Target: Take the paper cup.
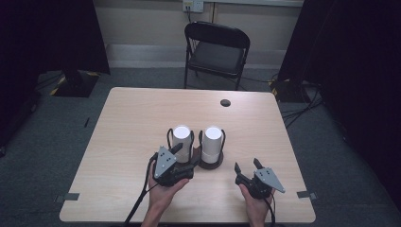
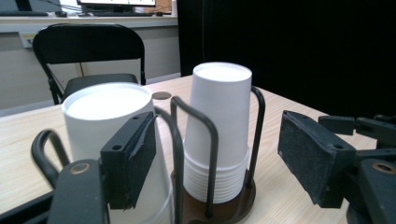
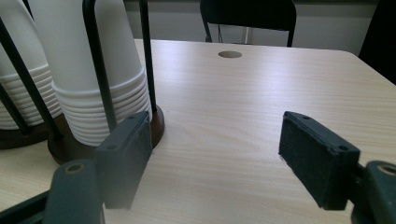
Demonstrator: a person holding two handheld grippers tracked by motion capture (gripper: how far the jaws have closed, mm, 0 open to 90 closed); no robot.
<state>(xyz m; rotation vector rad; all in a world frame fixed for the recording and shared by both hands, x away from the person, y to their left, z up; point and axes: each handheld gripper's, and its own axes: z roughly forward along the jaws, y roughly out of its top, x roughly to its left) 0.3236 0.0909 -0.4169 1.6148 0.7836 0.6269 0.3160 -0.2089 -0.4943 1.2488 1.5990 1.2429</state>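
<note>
Two stacks of upturned white paper cups stand side by side mid-table, each in a black wire holder on a dark round base: the left stack and the right stack. My left gripper sits low against the front of the left stack's holder. Its jaws stand apart, one pad in front of the left stack, the other off to the right touching nothing. My right gripper rests open, right of the right stack's base, with bare table between its jaws.
The light wooden table has a round cable hole near its far edge. A black folding chair stands behind it. Dark curtains hang at both sides. Open tabletop lies left, right and beyond the cup holders.
</note>
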